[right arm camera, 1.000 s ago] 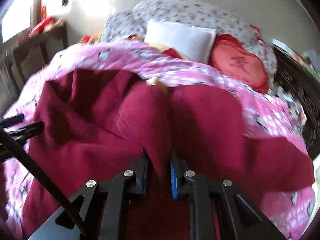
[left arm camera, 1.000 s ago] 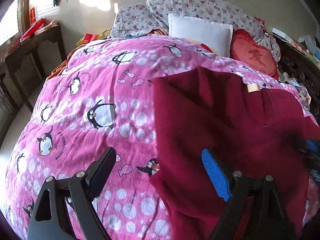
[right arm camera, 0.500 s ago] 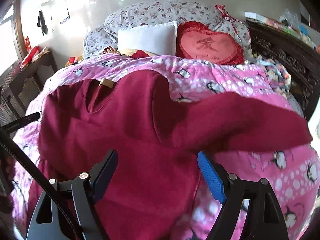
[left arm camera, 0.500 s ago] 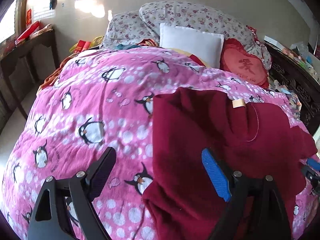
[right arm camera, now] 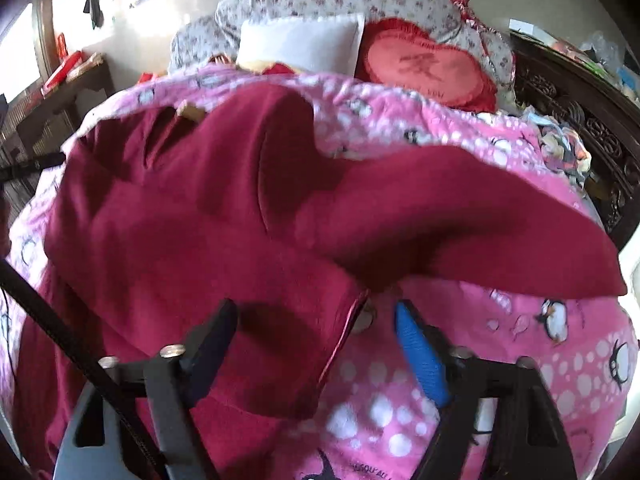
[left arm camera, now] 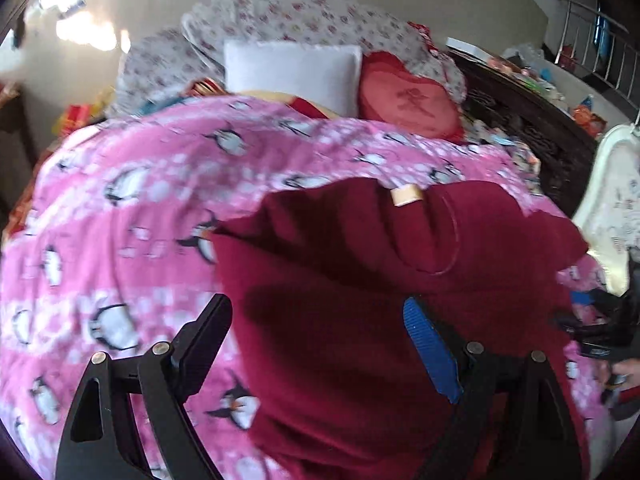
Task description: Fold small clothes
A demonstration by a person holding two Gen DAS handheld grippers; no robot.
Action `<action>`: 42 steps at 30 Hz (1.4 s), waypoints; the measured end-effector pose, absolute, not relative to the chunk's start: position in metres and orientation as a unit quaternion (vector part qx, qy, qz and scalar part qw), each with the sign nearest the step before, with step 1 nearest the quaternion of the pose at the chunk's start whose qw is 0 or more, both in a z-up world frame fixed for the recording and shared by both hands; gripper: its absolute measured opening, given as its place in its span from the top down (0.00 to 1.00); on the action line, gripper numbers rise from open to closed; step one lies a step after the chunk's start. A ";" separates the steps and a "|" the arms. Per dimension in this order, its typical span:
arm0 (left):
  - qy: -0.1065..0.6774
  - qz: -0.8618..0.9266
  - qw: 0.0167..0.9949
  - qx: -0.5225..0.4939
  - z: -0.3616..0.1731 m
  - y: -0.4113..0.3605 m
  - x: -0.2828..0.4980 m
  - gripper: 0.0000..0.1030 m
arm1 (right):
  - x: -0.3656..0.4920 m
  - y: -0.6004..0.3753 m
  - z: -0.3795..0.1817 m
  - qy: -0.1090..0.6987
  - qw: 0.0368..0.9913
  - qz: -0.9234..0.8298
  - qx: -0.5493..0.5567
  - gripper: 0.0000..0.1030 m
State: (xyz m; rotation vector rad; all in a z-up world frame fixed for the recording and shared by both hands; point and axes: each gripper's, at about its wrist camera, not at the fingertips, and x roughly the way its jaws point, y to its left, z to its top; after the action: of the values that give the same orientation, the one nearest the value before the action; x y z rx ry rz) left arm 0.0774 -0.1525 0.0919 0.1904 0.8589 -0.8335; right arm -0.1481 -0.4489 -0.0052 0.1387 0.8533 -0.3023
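A dark red sweater [left arm camera: 360,280] lies on the pink penguin blanket [left arm camera: 120,200], its neck with a tan label [left arm camera: 406,195] facing the pillows. In the right wrist view the sweater [right arm camera: 192,240] has one sleeve [right arm camera: 460,236] stretched out to the right over the blanket [right arm camera: 520,360]. My left gripper [left arm camera: 316,332] is open and empty above the sweater's left edge. My right gripper [right arm camera: 316,340] is open and empty above the sweater's right side, just below the sleeve.
A white pillow [left arm camera: 290,70], a red heart cushion [left arm camera: 408,100] and floral pillows [left arm camera: 304,20] lie at the head of the bed. A dark carved wooden frame [right arm camera: 580,120] runs along the right. A wooden table [right arm camera: 68,92] stands at the left.
My right gripper let go of the sweater's fold and opened, and the sleeve now lies spread to the right. My left gripper stayed open and shifted right over the sweater.
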 end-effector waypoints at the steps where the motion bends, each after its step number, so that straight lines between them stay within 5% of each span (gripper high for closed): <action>1: 0.403 -0.393 0.821 0.092 0.091 -0.156 0.079 0.15 | -0.148 -0.446 -0.006 0.410 0.899 -0.138 0.065 0.66; 2: 0.399 -0.392 0.822 0.103 0.090 -0.159 0.079 0.15 | -0.150 -0.443 -0.005 0.405 0.902 -0.138 0.059 0.67; 4: 0.382 -0.374 0.832 0.150 0.087 -0.166 0.080 0.15 | -0.153 -0.436 0.002 0.395 0.906 -0.149 0.032 0.92; 7: 0.363 -0.338 0.838 0.228 0.071 -0.175 0.082 0.19 | -0.161 -0.431 0.020 0.368 0.917 -0.149 0.026 0.94; 9: 0.364 -0.324 0.839 0.242 0.065 -0.174 0.086 0.49 | -0.166 -0.426 0.037 0.345 0.927 -0.147 0.013 0.94; 12: 0.378 -0.314 0.840 0.230 0.062 -0.169 0.096 0.72 | -0.164 -0.418 0.056 0.318 0.936 -0.149 0.002 0.95; 17: 0.376 -0.300 0.859 0.177 0.078 -0.153 0.113 0.87 | -0.152 -0.421 0.086 0.271 0.946 -0.178 -0.008 0.95; 23: 0.378 -0.278 0.870 0.150 0.077 -0.149 0.130 0.88 | -0.125 -0.440 0.088 0.259 0.946 -0.196 0.020 0.95; 29: 0.399 -0.263 0.870 0.121 0.069 -0.146 0.145 0.87 | -0.058 -0.475 0.021 0.376 0.901 -0.209 0.058 0.91; 31: 0.401 -0.263 0.869 0.120 0.075 -0.143 0.144 0.85 | -0.061 -0.482 0.016 0.382 0.894 -0.221 0.076 0.64; 34: 0.394 -0.254 0.876 0.113 0.085 -0.131 0.135 0.83 | -0.089 -0.477 0.035 0.342 0.909 -0.219 0.091 0.53; 39: 0.386 -0.282 0.872 0.104 0.092 -0.114 0.089 0.53 | -0.111 -0.430 0.053 0.325 0.933 -0.143 0.060 0.52; 42: 0.394 -0.292 0.862 0.129 0.078 -0.122 0.061 0.53 | -0.102 -0.408 0.041 0.339 0.932 -0.117 0.051 0.52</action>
State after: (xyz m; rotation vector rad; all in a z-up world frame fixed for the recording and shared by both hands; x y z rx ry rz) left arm 0.0614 -0.1217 0.0781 0.2704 0.8264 -0.6131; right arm -0.1016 -0.4076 0.0412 0.1054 0.6932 -0.2398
